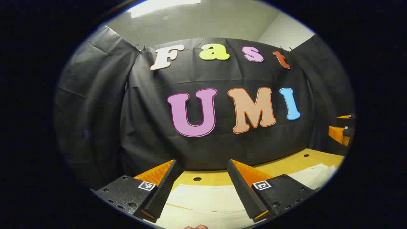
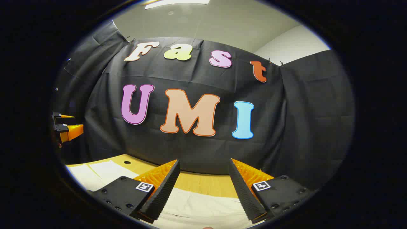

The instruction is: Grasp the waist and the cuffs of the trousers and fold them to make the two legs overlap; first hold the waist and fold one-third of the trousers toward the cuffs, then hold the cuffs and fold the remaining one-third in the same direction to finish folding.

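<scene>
My fingers are spread on both the left gripper [image 1: 203, 187] and the right gripper [image 2: 203, 187], nothing between them, held above the table [image 1: 286, 163]. The pale trousers [image 1: 206, 198] lie flat on the tabletop below and ahead of both

right tool [image 2: 203, 186] agape above pale trousers [image 2: 203, 203] on the wooden table [image 2: 203, 184]
</scene>
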{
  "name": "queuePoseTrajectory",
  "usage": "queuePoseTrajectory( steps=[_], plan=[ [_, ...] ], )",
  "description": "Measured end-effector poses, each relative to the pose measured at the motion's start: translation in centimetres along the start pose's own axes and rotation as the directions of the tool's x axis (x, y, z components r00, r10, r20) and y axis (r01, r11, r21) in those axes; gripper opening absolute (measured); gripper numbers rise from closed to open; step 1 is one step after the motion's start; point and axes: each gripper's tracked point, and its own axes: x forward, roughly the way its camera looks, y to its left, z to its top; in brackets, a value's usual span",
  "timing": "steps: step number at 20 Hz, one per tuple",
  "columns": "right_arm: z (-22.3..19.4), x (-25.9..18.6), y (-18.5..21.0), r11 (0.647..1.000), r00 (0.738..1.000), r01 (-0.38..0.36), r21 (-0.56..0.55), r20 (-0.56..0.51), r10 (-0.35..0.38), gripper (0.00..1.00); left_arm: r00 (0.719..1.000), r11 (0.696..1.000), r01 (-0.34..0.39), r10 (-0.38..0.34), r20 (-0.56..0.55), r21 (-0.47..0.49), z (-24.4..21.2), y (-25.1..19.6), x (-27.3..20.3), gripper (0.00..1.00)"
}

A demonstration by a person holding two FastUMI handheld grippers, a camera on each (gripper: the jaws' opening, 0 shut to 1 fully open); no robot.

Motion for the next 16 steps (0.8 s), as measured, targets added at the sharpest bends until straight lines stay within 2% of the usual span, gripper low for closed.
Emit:
queuePoseTrajectory(
  steps=[16],
  plan=[
    [0.22, 1.11, -0.28, 1.000, 1.000, 0.005, -0.003, -0.001, -0.005, 0.97, 1.000, 0.999, -0.010, 0.010, 0.004, 0.051, -0.07, 0.56, 0.96, 0.95]
  ],
)
